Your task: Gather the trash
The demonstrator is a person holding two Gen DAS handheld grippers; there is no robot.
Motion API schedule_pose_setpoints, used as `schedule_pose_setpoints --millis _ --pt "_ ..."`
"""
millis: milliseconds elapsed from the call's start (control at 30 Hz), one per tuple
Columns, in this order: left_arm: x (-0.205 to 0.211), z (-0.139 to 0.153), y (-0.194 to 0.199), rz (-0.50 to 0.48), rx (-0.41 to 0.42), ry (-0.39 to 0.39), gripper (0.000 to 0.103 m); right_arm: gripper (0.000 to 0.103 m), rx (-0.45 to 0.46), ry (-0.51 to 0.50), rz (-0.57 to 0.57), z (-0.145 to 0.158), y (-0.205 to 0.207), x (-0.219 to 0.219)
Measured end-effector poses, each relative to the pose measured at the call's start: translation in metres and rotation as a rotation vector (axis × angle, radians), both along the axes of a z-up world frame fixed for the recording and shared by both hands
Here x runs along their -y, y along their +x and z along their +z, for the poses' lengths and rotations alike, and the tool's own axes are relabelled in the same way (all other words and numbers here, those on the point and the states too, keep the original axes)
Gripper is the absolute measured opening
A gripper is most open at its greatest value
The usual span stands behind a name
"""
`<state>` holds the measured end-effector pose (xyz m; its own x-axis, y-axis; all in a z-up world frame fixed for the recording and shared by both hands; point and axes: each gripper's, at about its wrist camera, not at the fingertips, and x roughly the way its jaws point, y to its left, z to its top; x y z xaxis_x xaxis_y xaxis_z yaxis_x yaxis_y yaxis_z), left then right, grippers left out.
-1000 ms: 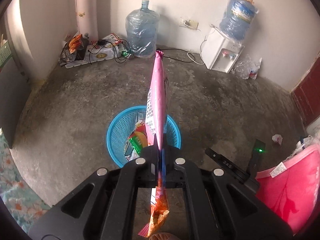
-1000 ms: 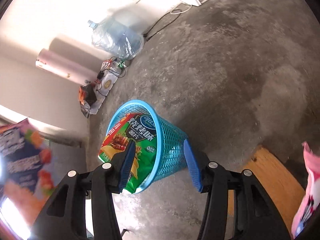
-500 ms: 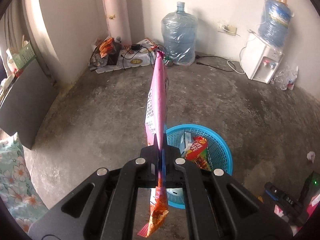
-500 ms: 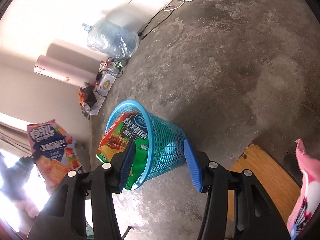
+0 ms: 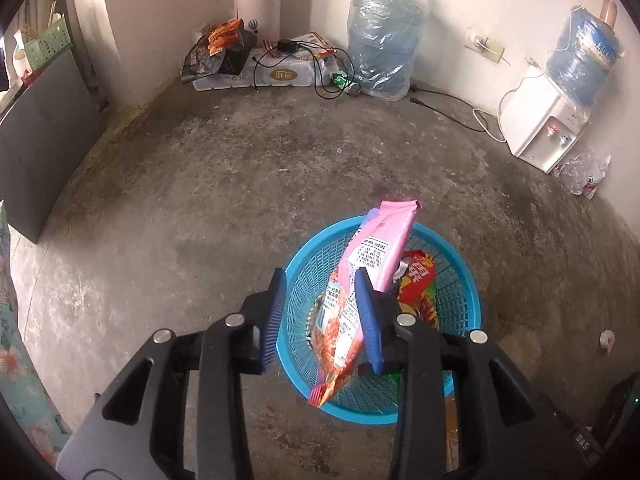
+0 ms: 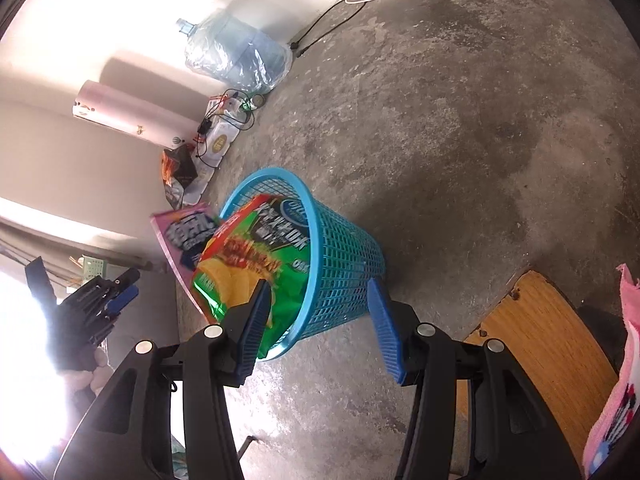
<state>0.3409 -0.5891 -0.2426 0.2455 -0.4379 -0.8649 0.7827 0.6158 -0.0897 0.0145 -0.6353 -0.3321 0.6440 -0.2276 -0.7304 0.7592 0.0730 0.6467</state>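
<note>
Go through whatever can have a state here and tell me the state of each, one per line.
Left gripper: open, empty.
Right gripper: open, empty.
Pink snack bag: released, tilted over the basket rim.
Blue mesh plastic basket: upright, holding wrappers.
Green chip bag: sticking out of the basket.

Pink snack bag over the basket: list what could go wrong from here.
1. The left gripper is open and the pink snack bag hangs tilted across the blue basket rim; it may slide out onto the floor.
2. The green chip bag already sticks out above the rim, leaving little room.
</note>
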Motion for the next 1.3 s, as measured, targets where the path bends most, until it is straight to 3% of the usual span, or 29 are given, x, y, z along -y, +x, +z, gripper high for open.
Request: schedule_pose_setpoints --millis 233,433,567,733,867,1067,1300 --pt "-0.047 0.099 -0.016 -0.068 -0.020 -0.093 0.041 0.049 0.024 -0.081 0.065 0.035 0.020 -0.016" --pt "-0.153 0.199 -0.067 -0.142 0.056 -0.198 0.063 0.049 0.086 -0.246 0.176 0.108 0.045 -0.051" --pt "-0.239 0.244 -0.096 -0.054 0.072 -0.255 0.076 0.056 0.132 -0.376 0.276 0.166 0.062 -0.090" --pt "-0.346 0.285 -0.133 0.154 0.127 -0.333 0.087 0.064 0.188 -0.571 0.430 0.245 0.077 -0.159" --pt "-0.418 0.301 -0.169 0.303 0.224 -0.388 0.093 0.075 0.235 -0.704 0.535 0.297 0.080 -0.220" --pt "-0.500 0.288 -0.203 0.506 0.186 -0.431 0.094 0.092 0.225 -0.856 0.650 0.352 0.087 -0.304" --pt "-0.551 0.250 -0.228 0.762 0.173 -0.276 0.094 0.096 0.066 -1.054 0.781 0.380 0.072 -0.367"
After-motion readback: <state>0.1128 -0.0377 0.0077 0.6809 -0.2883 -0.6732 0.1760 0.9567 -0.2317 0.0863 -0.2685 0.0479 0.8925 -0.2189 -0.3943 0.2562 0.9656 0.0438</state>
